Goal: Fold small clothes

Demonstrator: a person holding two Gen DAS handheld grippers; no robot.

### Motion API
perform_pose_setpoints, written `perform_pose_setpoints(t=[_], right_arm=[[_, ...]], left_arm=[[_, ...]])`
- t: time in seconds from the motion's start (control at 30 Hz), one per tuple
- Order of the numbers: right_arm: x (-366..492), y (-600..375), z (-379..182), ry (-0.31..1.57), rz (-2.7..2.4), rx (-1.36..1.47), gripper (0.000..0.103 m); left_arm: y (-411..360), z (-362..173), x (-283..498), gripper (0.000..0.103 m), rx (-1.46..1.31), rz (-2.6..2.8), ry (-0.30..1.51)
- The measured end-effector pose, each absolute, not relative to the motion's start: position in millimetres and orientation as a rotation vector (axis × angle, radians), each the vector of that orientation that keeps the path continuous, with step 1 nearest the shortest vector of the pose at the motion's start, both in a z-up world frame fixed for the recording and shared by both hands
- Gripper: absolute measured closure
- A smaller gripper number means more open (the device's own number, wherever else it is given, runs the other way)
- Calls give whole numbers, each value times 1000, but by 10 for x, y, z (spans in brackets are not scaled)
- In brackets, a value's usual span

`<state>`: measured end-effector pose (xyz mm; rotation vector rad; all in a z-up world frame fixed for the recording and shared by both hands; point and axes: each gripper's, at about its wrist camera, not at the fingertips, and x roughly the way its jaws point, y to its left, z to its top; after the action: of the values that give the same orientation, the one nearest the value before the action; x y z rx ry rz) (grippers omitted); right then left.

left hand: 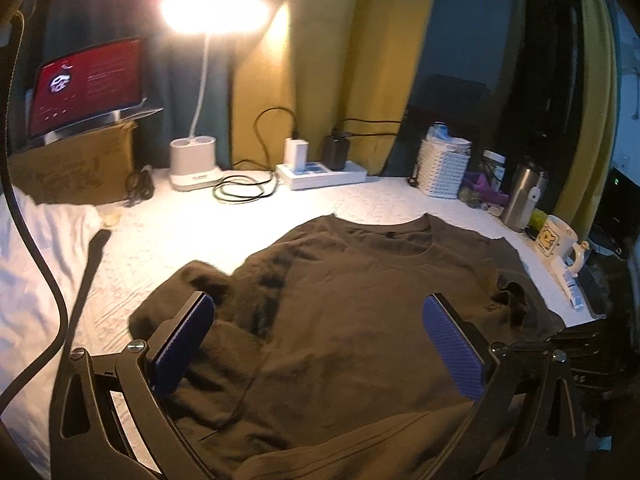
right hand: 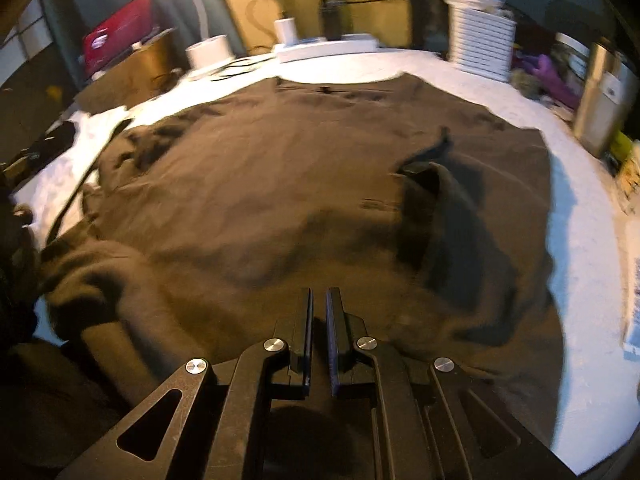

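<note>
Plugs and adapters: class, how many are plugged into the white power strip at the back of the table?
2. A white adapter sits towards the left end of the white power strip; a black adapter stands to its right. None appears hidden.

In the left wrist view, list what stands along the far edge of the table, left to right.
Red screen → cardboard box → lamp base → power strip → white basket → steel tumbler → mug.
</note>
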<state>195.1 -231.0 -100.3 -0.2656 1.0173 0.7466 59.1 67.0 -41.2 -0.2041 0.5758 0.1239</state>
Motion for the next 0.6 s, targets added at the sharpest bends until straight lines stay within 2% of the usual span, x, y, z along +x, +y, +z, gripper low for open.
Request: perform_pose_setpoints(t=[0.27, 0.47, 0.6], right_arm=[[2362, -2578, -595, 850, 545, -247, 96], [2974, -2829, -960, 954, 374, -256, 96], [2964, -2584, -1174, 991, 449, -325, 95]], left_arm=[[929, -386, 571, 0, -229, 180, 583], [1323, -476, 516, 0, -243, 297, 620], [1637, -577, 527, 0, -261, 354, 648]])
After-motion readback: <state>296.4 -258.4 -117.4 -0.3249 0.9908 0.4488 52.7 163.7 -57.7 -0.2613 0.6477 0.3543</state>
